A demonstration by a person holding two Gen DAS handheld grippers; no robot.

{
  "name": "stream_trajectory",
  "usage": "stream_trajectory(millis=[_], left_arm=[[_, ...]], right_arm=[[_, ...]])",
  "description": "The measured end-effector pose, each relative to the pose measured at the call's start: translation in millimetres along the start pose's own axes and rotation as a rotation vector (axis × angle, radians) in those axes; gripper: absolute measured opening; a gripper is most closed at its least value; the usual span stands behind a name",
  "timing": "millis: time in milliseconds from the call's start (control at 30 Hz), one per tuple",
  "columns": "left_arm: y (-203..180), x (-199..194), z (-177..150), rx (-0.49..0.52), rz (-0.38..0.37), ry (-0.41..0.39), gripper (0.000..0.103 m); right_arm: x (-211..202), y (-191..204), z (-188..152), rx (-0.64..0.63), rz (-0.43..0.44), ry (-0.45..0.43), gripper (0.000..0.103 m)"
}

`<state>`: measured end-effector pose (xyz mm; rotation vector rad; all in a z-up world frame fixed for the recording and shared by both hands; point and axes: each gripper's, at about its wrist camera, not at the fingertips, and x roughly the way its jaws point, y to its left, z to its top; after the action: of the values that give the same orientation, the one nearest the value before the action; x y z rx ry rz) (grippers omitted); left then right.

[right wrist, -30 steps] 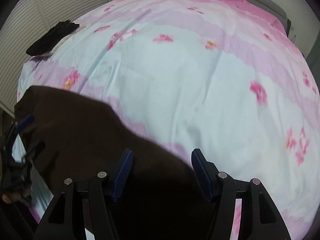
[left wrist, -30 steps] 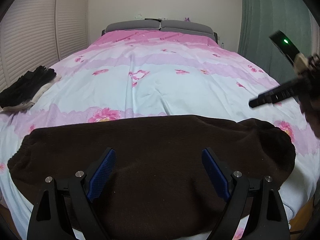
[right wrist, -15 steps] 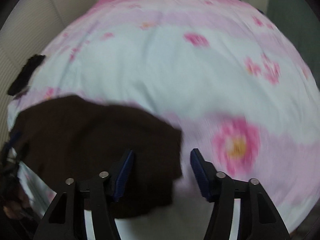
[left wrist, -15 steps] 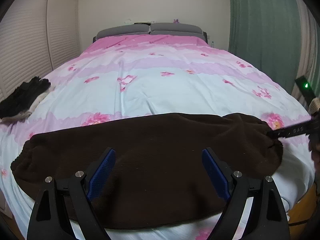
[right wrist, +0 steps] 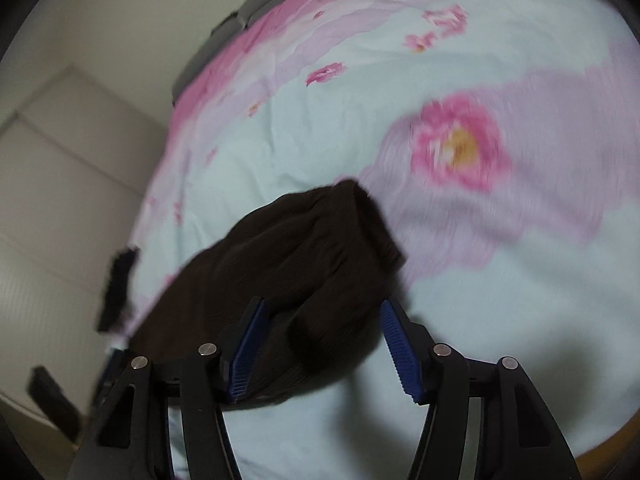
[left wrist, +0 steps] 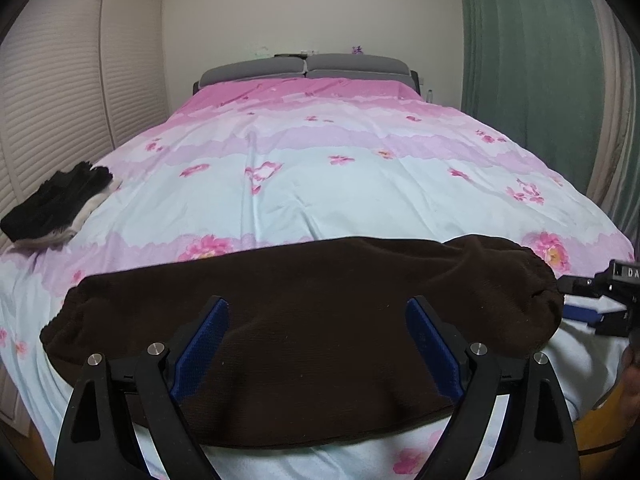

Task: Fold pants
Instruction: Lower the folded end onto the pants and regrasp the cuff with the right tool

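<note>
Dark brown pants [left wrist: 312, 320] lie folded in a long band across the foot of the bed. My left gripper [left wrist: 316, 308] hovers over their near middle. Its jaws are opening wide, with cloth below and between the fingers but no pad pressing on it. In the right wrist view the right end of the pants [right wrist: 320, 248] reaches in between the blue pads of my right gripper [right wrist: 323, 306]. Those jaws are opening and do not squeeze the cloth. From the left wrist view that right gripper [left wrist: 568, 298] shows at the pants' right end, low over the sheet.
The bed cover [left wrist: 320, 168] is pink and pale blue with flowers. A black and white pile of clothes [left wrist: 56, 204] lies at the bed's left edge. Grey headboard cushions [left wrist: 304, 66] stand at the far end, a green curtain [left wrist: 532, 80] on the right, louvred doors [left wrist: 52, 100] on the left.
My right gripper came down from above the bed to the right end of the pants and rolled over. The left gripper barely shifted. The pants stayed where they lie.
</note>
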<state>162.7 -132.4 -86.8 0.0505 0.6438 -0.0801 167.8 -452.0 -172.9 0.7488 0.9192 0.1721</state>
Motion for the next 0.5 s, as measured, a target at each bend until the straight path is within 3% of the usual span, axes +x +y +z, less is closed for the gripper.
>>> stream_trajectory(millis=[200, 500], left_arm=[[0, -7, -1, -0.001, -0.001, -0.005, 0.091], [-1, -9, 0, -0.002, -0.006, -0.009, 0.091]], right_arm=[[26, -13, -25, 0.18, 0.111, -0.012, 0.062], [72, -8, -20, 0.262, 0.113, -0.042, 0.063]])
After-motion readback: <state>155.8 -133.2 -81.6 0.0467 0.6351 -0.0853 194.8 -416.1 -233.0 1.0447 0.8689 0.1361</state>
